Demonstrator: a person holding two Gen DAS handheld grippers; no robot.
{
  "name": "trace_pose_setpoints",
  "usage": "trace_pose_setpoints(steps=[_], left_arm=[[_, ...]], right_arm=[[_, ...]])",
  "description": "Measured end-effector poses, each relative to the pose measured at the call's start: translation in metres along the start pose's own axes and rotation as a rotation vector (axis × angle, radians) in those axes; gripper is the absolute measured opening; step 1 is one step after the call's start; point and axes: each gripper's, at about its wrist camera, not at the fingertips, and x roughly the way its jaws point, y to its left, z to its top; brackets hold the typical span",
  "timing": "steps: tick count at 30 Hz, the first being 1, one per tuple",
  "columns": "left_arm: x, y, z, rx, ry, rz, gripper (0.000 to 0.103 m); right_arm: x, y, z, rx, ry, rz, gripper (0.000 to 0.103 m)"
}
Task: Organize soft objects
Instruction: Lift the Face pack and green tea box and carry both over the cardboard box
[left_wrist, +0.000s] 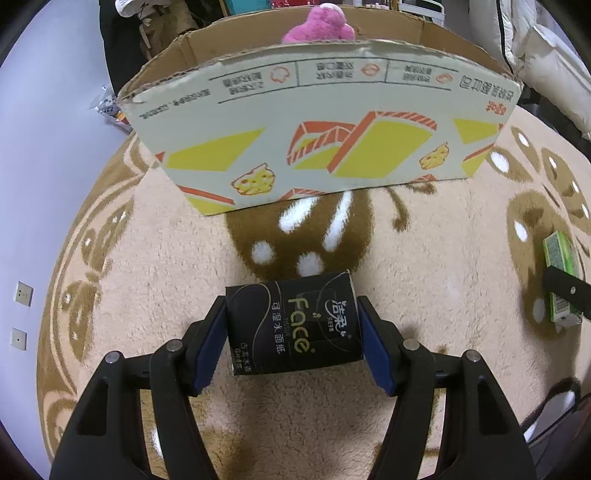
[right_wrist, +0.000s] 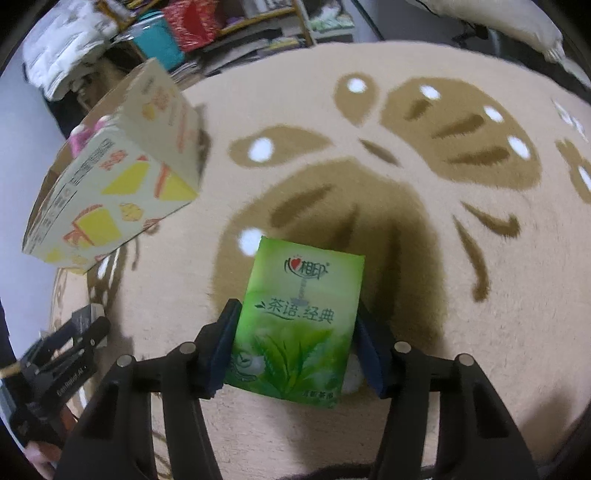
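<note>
My left gripper (left_wrist: 291, 332) is shut on a black tissue pack (left_wrist: 293, 323) with "Face" lettering, held above the rug in front of the cardboard box (left_wrist: 321, 147). A pink plush toy (left_wrist: 319, 24) sticks up inside the box at its far side. My right gripper (right_wrist: 295, 328) is shut on a green tissue pack (right_wrist: 295, 325) with tea-leaf print, held over the rug. The green pack (left_wrist: 559, 266) and part of the right gripper also show at the right edge of the left wrist view. The box (right_wrist: 110, 184) stands at the left in the right wrist view.
A beige rug with brown patterns (right_wrist: 424, 184) covers the floor. Shelves with a teal container (right_wrist: 159, 40) and red bag stand behind the box. White bedding (left_wrist: 546, 66) lies at the far right. The left gripper's body (right_wrist: 62, 369) shows at lower left.
</note>
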Motion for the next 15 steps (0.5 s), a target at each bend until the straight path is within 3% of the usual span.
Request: trace_pose_setpoints(steps=[15], left_arm=[[-0.036,0.011,0.008,-0.035,-0.074,0.016,0.066]], right_arm=[[-0.038,0.052,-0.004,-0.203,-0.133,0.008,0.06]])
